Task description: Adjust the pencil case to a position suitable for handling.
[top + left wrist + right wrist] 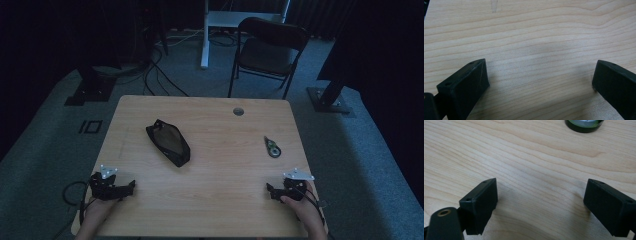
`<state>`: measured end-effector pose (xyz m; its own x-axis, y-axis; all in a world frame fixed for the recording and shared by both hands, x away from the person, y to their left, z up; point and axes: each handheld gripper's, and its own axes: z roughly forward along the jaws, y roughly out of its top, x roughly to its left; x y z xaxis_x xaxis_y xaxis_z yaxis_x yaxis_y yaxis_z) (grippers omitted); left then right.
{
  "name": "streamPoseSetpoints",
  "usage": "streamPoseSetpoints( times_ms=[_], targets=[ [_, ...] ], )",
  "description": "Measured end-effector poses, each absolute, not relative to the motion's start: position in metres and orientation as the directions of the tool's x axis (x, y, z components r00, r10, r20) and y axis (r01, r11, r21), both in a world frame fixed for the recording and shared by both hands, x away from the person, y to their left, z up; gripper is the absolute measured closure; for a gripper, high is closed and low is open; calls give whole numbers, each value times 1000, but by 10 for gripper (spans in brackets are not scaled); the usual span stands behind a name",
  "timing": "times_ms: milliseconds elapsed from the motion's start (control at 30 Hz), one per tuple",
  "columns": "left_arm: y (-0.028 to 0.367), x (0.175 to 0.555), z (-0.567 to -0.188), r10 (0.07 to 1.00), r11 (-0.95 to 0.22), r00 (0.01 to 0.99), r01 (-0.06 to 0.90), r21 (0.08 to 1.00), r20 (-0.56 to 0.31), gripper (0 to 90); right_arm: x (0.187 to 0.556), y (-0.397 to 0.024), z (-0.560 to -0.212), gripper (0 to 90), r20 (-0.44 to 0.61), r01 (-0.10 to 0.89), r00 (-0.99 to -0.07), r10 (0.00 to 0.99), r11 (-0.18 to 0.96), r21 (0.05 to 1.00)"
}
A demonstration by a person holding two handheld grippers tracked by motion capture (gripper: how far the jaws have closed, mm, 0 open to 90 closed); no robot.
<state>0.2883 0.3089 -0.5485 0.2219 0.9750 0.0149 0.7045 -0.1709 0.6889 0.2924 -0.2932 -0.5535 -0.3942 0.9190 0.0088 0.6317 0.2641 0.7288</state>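
Both grippers, left gripper [131, 187] and right gripper [270, 190], sat jaws spread, empty; best approach: right toward the tape dispenser [272, 147], squarely

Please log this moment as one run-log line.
left gripper: open, empty | right gripper: open, empty | pencil case, correction tape: untouched on table

One table [210, 200], and on it one black pouch [168, 142] and one small tape dispenser [272, 147]. Two grippers: left gripper [131, 186], right gripper [270, 191]. One folding chair [267, 52] past the table's far edge.
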Motion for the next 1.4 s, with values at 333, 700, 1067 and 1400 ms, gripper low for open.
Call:
streamPoseSetpoints(
  times_ms=[333, 700, 1067, 1400],
  targets=[
    [309, 288, -549, 976, -167, 218, 705, 689, 14, 6, 291, -292, -553, 119, -2, 621, -408, 913, 280, 732],
    [309, 288, -549, 976, -167, 218, 705, 689, 14, 6, 291, -283, -553, 133, 2, 608, -431, 902, 289, 739],
    [309, 288, -549, 976, -167, 218, 705, 689, 13, 6, 296, -270, -545, 134, 6, 603, -448, 894, 297, 741],
    [309, 288, -549, 976, -167, 218, 705, 689, 14, 6, 300, -249, -536, 134, 10, 571, -482, 876, 305, 762]
  ],
)
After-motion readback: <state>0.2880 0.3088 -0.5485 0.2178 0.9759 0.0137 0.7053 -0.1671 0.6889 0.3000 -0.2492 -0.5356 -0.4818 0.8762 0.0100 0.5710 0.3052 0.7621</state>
